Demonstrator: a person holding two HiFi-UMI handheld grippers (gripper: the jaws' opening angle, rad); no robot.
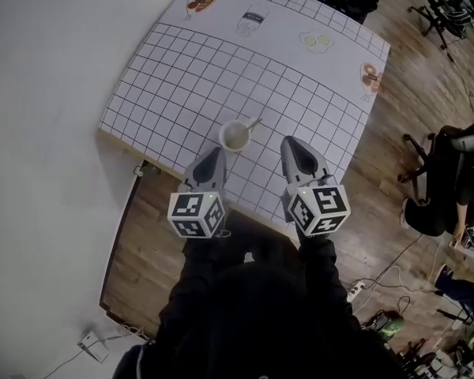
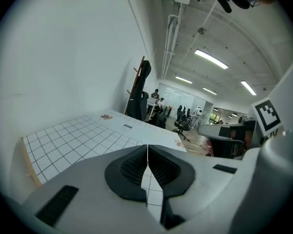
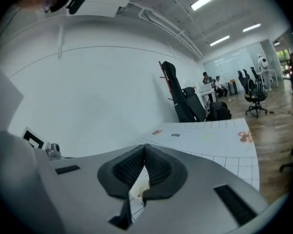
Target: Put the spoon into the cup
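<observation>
Spoon (image 1: 253, 122) sits in cup (image 1: 235, 136) on table (image 1: 182, 77), handle poking over rim; probably light, stiff, slippery, best pinched mid-handle; left tongs (image 1: 215, 153), right tongs (image 1: 289, 143) both clenched, empty

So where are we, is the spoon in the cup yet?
Looks done: the spoon sits in the cup on the gridded table, its handle leaning out over the rim. Nothing is in hand: the left tongs and right tongs are both shut and empty, clear of the cup on its near side. Nothing appears left to do.
</observation>
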